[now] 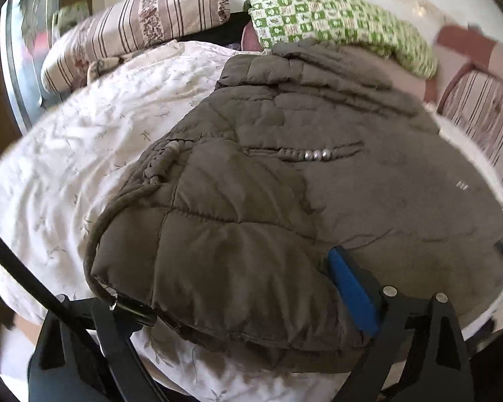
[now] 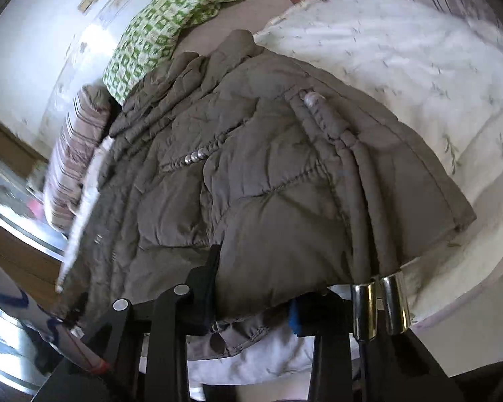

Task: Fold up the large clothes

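A brown quilted puffer jacket [image 1: 285,174] lies spread on a white bed cover; it also fills the right wrist view [image 2: 251,167]. My left gripper [image 1: 238,298] stands wide around the jacket's near hem, its blue-padded right finger [image 1: 352,288] against the fabric; the left finger is hidden under the hem. My right gripper [image 2: 255,298] also straddles a thick bunch of the hem, one finger [image 2: 211,268] to the left and a blue pad [image 2: 293,318] to the right. Two metal drawstring tips [image 2: 382,305] hang over the right gripper.
The white bed cover [image 1: 84,154] has a faint leaf print. A striped pillow [image 1: 134,30] and a green checked blanket [image 1: 335,20] lie at the far side. Another striped pillow [image 1: 483,117] sits at the right. A wall [image 2: 33,33] stands beyond the bed.
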A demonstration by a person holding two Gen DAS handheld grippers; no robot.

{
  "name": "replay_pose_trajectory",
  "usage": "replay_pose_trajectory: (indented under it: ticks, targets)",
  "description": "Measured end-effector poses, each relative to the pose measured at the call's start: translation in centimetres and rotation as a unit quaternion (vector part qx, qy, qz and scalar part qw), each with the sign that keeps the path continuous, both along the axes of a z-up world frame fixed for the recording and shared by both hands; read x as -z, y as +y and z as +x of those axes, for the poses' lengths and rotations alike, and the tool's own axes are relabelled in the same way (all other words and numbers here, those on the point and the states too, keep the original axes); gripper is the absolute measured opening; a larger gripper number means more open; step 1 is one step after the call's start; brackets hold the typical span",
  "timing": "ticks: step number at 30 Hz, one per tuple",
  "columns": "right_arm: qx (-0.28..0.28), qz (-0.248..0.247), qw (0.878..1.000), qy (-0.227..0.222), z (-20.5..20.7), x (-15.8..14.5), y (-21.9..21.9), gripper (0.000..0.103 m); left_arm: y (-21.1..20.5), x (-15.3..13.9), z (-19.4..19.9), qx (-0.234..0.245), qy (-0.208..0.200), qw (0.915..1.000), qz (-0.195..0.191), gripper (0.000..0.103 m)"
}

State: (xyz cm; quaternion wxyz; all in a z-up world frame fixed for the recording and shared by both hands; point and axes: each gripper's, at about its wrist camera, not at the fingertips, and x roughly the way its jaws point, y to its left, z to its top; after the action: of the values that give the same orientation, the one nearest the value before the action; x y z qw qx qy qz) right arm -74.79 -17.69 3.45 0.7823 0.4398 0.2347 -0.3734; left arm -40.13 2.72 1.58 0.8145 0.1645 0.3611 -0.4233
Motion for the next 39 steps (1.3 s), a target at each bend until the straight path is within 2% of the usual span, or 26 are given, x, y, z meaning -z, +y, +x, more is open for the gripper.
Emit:
replay_pose_trajectory:
  ticks: [2,5,10,14,18,21,23,28,31,35,39]
  targets:
    - [-0.006,-0.022,0.999,0.032,0.7,-0.2,0.5,0.036,-0.2,0.2,-0.2,0.000,-0.013,0.9998,0.012,0.093]
    - [-0.008,-0.044,0.997,0.056,1.3,-0.2,0.9,0.036,-0.3,0.3,-0.1,-0.002,-0.020,0.9997,0.016,0.093]
    - [-0.009,-0.068,0.995,0.069,1.5,-0.2,1.2,0.037,-0.2,0.4,-0.5,-0.004,-0.034,0.9991,0.027,0.093]
    - [-0.011,-0.072,0.995,0.063,1.2,0.0,1.5,0.038,0.9,0.0,-0.3,-0.015,-0.011,0.9996,0.019,0.093]
    - [-0.010,-0.070,0.996,0.060,1.3,0.0,1.4,0.038,2.6,0.0,0.9,-0.041,0.035,0.9986,0.000,0.092]
    - [-0.011,-0.071,0.995,0.064,1.3,0.0,1.4,0.039,3.4,-0.2,1.6,-0.055,0.048,0.9972,-0.017,0.076]
    - [-0.011,-0.072,0.995,0.065,1.3,0.0,1.3,0.039,3.5,-0.1,1.7,-0.052,0.055,0.9968,-0.027,0.062]
    - [-0.013,-0.068,0.995,0.066,1.5,-0.1,1.3,0.040,2.9,0.0,0.9,-0.046,0.032,0.9983,-0.018,0.056]
    - [-0.014,-0.065,0.995,0.068,1.6,-0.1,1.2,0.041,2.6,0.1,0.8,-0.047,0.024,0.9985,-0.012,0.056]
    - [-0.020,-0.067,0.995,0.073,1.8,-0.2,1.2,0.048,2.4,0.1,0.4,-0.047,0.012,0.9988,-0.005,0.056]
    - [-0.024,-0.073,0.993,0.086,2.3,-0.2,1.5,0.051,2.2,0.1,0.2,-0.047,0.001,0.9989,0.001,0.055]
